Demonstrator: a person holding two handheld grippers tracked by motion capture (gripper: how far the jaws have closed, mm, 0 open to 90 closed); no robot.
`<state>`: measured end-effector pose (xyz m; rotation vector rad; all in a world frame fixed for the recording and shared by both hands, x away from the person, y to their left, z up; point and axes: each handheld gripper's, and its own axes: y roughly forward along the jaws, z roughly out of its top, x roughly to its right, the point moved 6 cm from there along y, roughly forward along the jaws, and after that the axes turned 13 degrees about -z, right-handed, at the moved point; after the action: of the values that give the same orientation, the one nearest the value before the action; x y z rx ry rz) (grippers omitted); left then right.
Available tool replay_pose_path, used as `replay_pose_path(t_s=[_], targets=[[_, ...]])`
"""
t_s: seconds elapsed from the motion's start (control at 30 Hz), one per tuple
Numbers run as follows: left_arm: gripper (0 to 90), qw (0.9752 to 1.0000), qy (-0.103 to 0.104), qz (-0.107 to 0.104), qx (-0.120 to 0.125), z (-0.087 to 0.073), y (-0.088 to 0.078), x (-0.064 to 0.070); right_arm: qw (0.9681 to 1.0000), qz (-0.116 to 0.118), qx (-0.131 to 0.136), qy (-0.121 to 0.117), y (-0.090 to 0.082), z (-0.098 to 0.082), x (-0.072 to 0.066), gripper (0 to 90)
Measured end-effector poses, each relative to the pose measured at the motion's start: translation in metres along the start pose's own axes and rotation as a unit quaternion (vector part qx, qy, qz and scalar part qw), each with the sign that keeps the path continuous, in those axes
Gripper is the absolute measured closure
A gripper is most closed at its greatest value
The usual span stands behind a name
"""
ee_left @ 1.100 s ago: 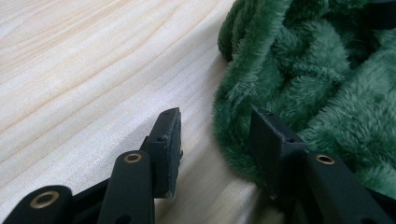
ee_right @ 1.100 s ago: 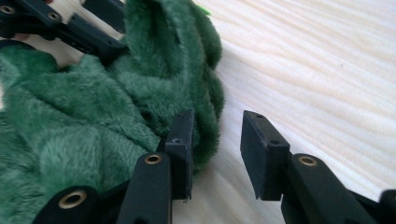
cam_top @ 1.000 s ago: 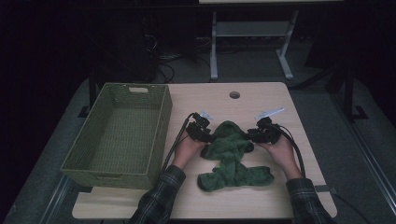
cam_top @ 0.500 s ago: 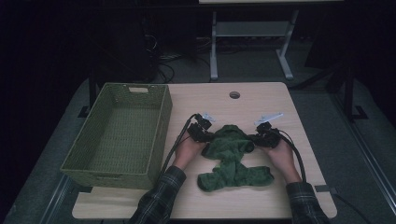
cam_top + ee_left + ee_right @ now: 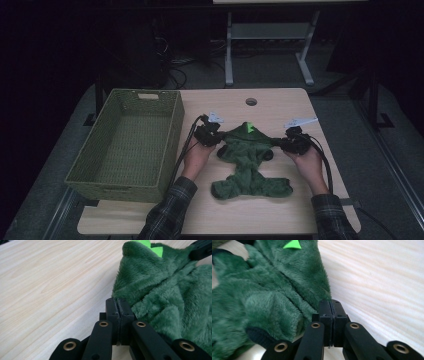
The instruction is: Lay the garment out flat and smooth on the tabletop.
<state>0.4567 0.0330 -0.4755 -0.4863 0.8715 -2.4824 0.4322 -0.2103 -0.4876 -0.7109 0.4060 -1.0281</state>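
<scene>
A dark green plush garment (image 5: 247, 160) with bright green spikes lies spread on the wooden table (image 5: 225, 215). My left gripper (image 5: 217, 139) is at its left upper corner and my right gripper (image 5: 281, 144) at its right upper corner, with the top edge pulled taut between them. In the left gripper view the black jaws (image 5: 117, 301) are pressed together on the thin edge of the fleece (image 5: 170, 290). In the right gripper view the right gripper (image 5: 331, 302) is likewise shut on the hem of the fleece (image 5: 274, 295), beside a dark cuff.
A green woven basket (image 5: 172, 125) stands empty at the table's left, close to my left forearm. A round cable hole (image 5: 251, 101) sits near the far edge. Bare wood lies beyond and in front of the garment. The floor and a metal stand are behind the table.
Both grippers closed on the garment's upper corners. The right one then moved outward, so the bunched top edge is now stretched straight between them.
</scene>
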Motion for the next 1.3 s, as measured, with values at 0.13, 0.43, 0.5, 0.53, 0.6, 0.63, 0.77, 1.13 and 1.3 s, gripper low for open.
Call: replay_pose_path(t_s=[0.13, 0.43, 0.5, 0.53, 0.6, 0.63, 0.77, 1.13, 1.3], targets=[[89.2, 0.9999, -0.009, -0.003, -0.01, -0.008, 0.017, -0.007, 0.9996, -0.017, -0.022, 0.005, 0.018, -0.005, 0.006, 89.3], [88.7, 0.9998, 0.002, -0.003, -0.021, -0.016, 0.033, -0.017, 0.9991, -0.03, -0.026, 0.013, 0.029, -0.008, 0.011, 89.4], [88.5, 0.9996, 0.012, 0.001, -0.025, -0.014, 0.035, -0.019, 0.999, -0.037, -0.021, 0.008, 0.03, -0.007, 0.013, 89.4], [88.3, 0.9997, 0.007, 0.0, -0.022, -0.013, 0.036, -0.019, 0.999, -0.037, -0.021, 0.012, 0.031, -0.007, 0.014, 89.2], [86.6, 0.9998, 0.002, -0.001, -0.019, -0.01, 0.037, -0.02, 0.9991, -0.035, -0.018, 0.014, 0.031, -0.007, 0.015, 88.4], [84.9, 0.9999, -0.001, -0.006, -0.01, -0.006, 0.035, -0.017, 0.9993, -0.026, -0.013, 0.021, 0.031, -0.007, 0.015, 83.8], [78.0, 0.9999, -0.002, -0.011, 0.006, 0.002, 0.025, -0.012, 0.9991, -0.03, 0.007, 0.027, 0.022, -0.002, 0.017, 76.5], [58.4, 0.9992, -0.004, -0.039, 0.006, 0.0, -0.019, 0.012, 0.9996, -0.014, 0.017, 0.018, -0.019, 0.015, 0.007, 68.6], [51.6, 0.9989, -0.005, -0.044, 0.015, -0.01, -0.031, 0.021, 0.9996, -0.01, 0.021, 0.018, -0.029, 0.015, -0.001, 67.2]])
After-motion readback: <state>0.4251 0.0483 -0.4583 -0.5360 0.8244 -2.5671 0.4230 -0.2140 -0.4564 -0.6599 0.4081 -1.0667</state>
